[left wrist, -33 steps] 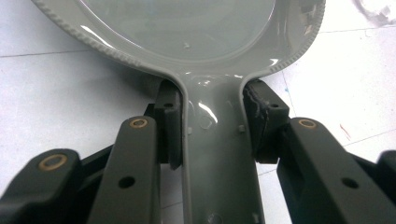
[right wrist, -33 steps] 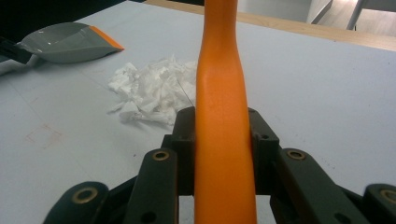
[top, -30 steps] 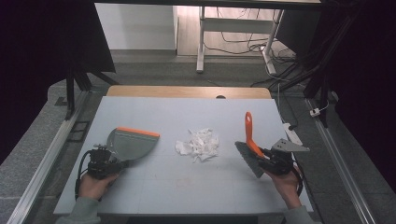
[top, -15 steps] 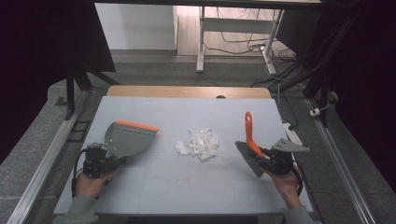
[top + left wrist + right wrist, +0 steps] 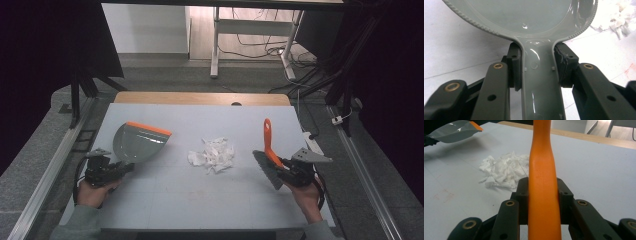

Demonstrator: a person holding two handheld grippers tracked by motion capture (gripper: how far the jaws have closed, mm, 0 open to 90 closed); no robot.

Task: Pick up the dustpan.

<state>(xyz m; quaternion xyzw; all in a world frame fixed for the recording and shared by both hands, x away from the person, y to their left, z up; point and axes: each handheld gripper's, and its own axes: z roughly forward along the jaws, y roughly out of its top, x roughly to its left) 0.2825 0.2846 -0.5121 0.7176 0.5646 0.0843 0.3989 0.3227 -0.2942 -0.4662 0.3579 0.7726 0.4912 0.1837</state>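
A grey dustpan with an orange lip is lifted over the table's left side; my left gripper is shut on its handle, both pads pressing the handle's sides. A pile of torn white paper scraps lies in the middle of the table, also seen past the pan and left of the brush handle. My right gripper is shut on a brush with an orange handle and dark bristles, held at the right with the handle pointing away from me.
The pale table top ends in a wooden strip at the far edge. Metal rails run along both sides. A white desk frame and cables stand on the floor beyond.
The left gripper has shifted the dustpan a little to the left and away from the scraps. The right gripper and brush have kept still.
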